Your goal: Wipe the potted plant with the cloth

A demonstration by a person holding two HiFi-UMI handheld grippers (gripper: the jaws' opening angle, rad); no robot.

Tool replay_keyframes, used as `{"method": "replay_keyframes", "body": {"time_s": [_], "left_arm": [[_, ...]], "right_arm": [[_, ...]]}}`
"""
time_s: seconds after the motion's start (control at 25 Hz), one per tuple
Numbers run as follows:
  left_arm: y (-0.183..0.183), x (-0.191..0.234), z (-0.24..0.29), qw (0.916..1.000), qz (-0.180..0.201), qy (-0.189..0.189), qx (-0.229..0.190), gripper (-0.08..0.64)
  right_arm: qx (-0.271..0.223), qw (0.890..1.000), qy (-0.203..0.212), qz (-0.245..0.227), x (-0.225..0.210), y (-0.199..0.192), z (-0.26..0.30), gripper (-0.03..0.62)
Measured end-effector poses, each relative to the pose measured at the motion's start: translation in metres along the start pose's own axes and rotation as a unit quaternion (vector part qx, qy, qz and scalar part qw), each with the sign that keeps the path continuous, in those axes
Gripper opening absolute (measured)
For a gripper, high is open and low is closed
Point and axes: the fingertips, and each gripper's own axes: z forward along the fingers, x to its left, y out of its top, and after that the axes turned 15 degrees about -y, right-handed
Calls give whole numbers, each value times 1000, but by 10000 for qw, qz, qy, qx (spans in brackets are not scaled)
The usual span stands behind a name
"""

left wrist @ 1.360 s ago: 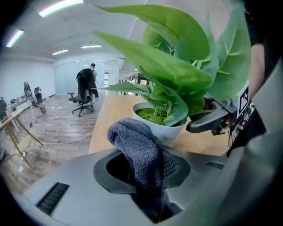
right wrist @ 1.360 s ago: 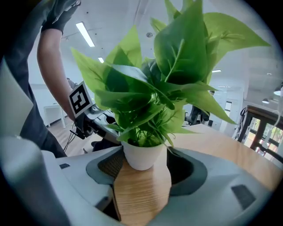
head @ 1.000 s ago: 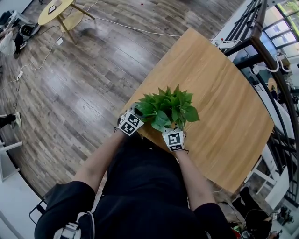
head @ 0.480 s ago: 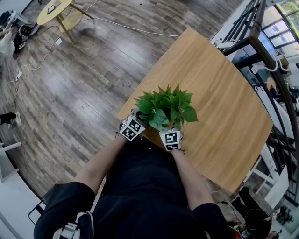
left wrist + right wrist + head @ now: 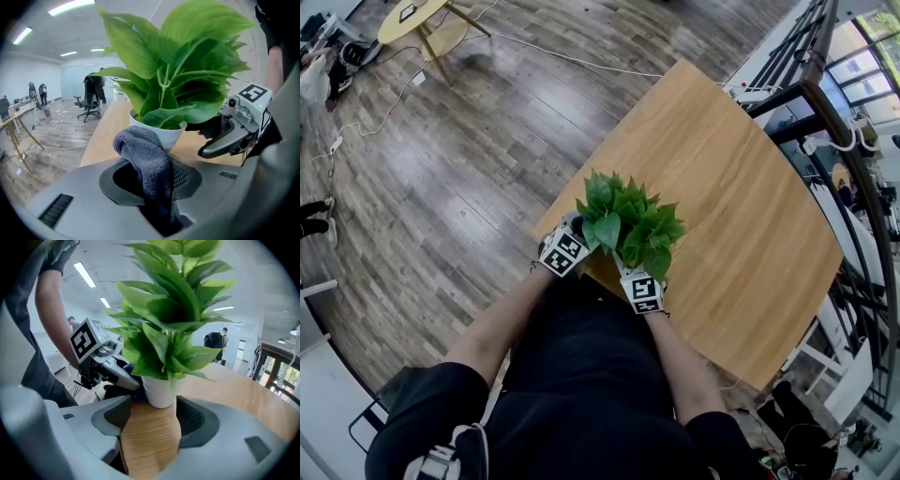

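The potted plant [image 5: 626,223], broad green leaves in a white pot [image 5: 159,132], stands near the wooden table's near corner. My left gripper [image 5: 152,174] is shut on a dark grey cloth [image 5: 146,158], whose bunched top lies against the pot's side. In the head view the left gripper [image 5: 571,246] is at the plant's left. My right gripper [image 5: 157,414] is open, and the white pot [image 5: 160,391] stands at its jaw tips. In the head view the right gripper [image 5: 639,279] sits under the leaves on the near side. The leaves hide both pairs of fingertips from above.
The wooden table [image 5: 741,206] stretches away to the right, and its near corner and left edge lie close to the pot. Dark wood floor lies to the left, with a small yellow table [image 5: 412,21] and cables far off. A black railing [image 5: 811,56] runs along the far right.
The plant's leaves have swung a little to the left. The right gripper has shifted slightly toward me, while the left gripper stays by the pot with the cloth.
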Motion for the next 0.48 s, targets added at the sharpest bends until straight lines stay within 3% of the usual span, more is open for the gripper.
{"method": "replay_keyframes", "body": {"time_s": [0.12, 0.28, 0.48], "left_arm": [[-1, 2, 0, 10000, 17, -6, -35, 121], [0, 0, 2, 9999, 56, -104, -26, 121], [1, -4, 4, 9995, 230, -165, 128, 124]], "right_arm": [[-252, 9992, -251, -167, -22, 13, 5, 285], [-451, 9982, -31, -400, -22, 33, 12, 285], [-386, 9992, -81, 9, -15, 33, 20, 285]]}}
